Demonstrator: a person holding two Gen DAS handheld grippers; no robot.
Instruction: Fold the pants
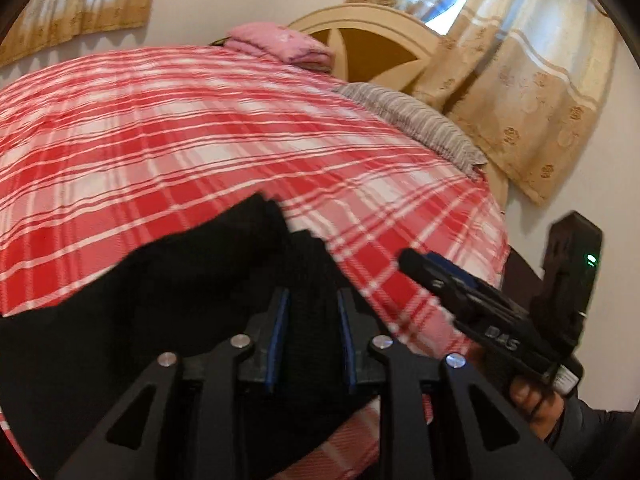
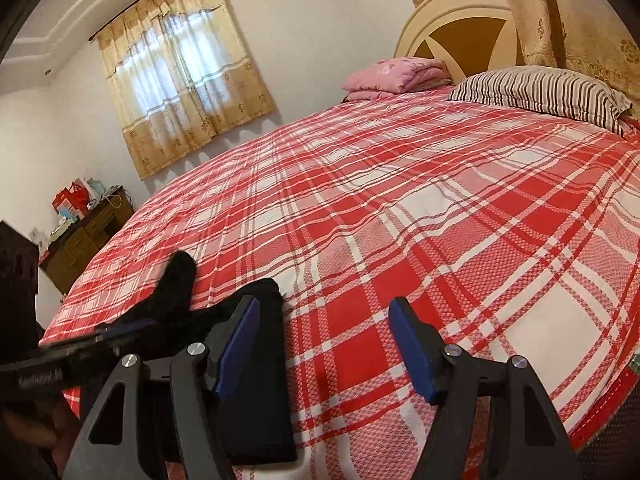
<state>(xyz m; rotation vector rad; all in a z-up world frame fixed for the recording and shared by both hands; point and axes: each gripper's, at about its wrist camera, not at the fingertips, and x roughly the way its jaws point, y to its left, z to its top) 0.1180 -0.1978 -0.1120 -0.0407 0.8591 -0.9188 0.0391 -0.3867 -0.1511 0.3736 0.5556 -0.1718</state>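
Note:
Black pants (image 1: 192, 280) lie on the near part of a red and white plaid bed (image 1: 200, 120). My left gripper (image 1: 312, 308) is shut on a bunch of the pants' fabric, which fills the gap between its blue pads. In the right wrist view the pants (image 2: 248, 380) lie at the lower left, one leg end (image 2: 176, 280) reaching away. My right gripper (image 2: 324, 320) is open and empty above the bedspread (image 2: 440, 220), just right of the pants. It also shows in the left wrist view (image 1: 416, 264) at the right. The left gripper (image 2: 104, 332) shows blurred at the left.
A striped pillow (image 2: 540, 92) and a folded pink blanket (image 2: 396, 74) lie by the headboard (image 2: 460, 28). A wooden dresser (image 2: 84, 236) with red bags stands by the far wall. Curtains (image 2: 180, 68) hang on the window. The bed's near edge (image 2: 600, 420) is at the lower right.

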